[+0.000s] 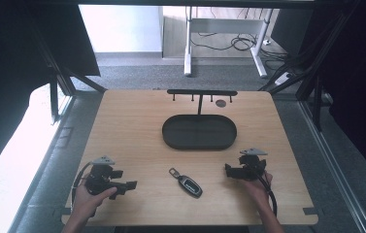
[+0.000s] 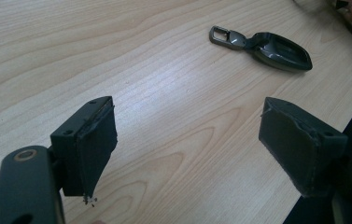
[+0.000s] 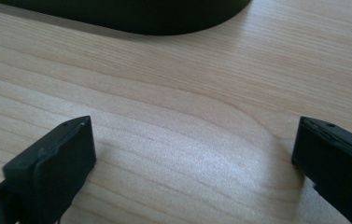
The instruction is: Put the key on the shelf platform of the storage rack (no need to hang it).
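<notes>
Left gripper rests on the table at the near left corner, held in the person's left hand. Its jaws point toward the table's middle. In the left gripper view the gripper has its jaws spread wide, with bare wood between the pads and nothing pinched.

Right gripper sits low over the table at the near right, held in the right hand. Its cable runs back along the forearm. Its jaws face left, toward the middle. In the right gripper view the gripper also has its jaws spread wide, with bare wood between them and nothing held.

Key fob lies flat on the table between the two grippers, apart from both. It is dark, with a metal loop at its far-left end. In the left gripper view the fob lies ahead of the jaws and off to their right, well clear of the pads.

Tray, black and oval, stands beyond the fob, farther from both grippers, with nothing visible in it. In the right gripper view its rim shows ahead of the jaws, apart from them.

Rack, a black bar on a post with small hooks under it, rises from the far edge of the tray.
</notes>
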Tool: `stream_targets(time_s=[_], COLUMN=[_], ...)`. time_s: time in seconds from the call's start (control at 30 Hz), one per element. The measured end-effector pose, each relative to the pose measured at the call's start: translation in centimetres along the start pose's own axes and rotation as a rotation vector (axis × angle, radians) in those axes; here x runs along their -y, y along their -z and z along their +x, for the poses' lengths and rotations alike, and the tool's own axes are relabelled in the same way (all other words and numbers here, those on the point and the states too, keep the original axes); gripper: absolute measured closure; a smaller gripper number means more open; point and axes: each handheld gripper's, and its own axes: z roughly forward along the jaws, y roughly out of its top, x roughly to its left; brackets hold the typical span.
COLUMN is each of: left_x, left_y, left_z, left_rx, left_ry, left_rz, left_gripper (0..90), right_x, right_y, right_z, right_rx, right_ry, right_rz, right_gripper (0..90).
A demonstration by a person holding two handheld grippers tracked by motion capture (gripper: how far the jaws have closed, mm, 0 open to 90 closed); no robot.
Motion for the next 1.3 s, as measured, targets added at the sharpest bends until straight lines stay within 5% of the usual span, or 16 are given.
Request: stream_targets(time_s=[0.13, 0.33, 0.87, 1.3], left_x=[0.2, 0.1, 0.0, -0.1], left_y=[0.1, 0.5, 0.7, 1.0], left_z=[-0.1, -0.7, -0.5, 0.0], left_rx=[-0.008, -0.003, -0.007, -0.012], left_ry=[0.007, -0.011, -0.008, 0.010], left_rz=[-0.004, -0.017, -0.020, -0.026], left_gripper=[19.5, 19.5, 19.5, 19.5], right_x=[0.0, 0.6, 0.1, -2.1], right_y=[1.0, 3.3, 5.2, 6.9], right_z=[-0.6, -1.1, -1.0, -0.1], right_rx=[-0.011, -0.106, -0.118, -0.154], right_ry=[0.004, 0.025, 0.088, 0.142], right_rz=[0.027, -0.010, -0.021, -0.002], right_gripper=[13.2, 16.5, 28.3, 32.1])
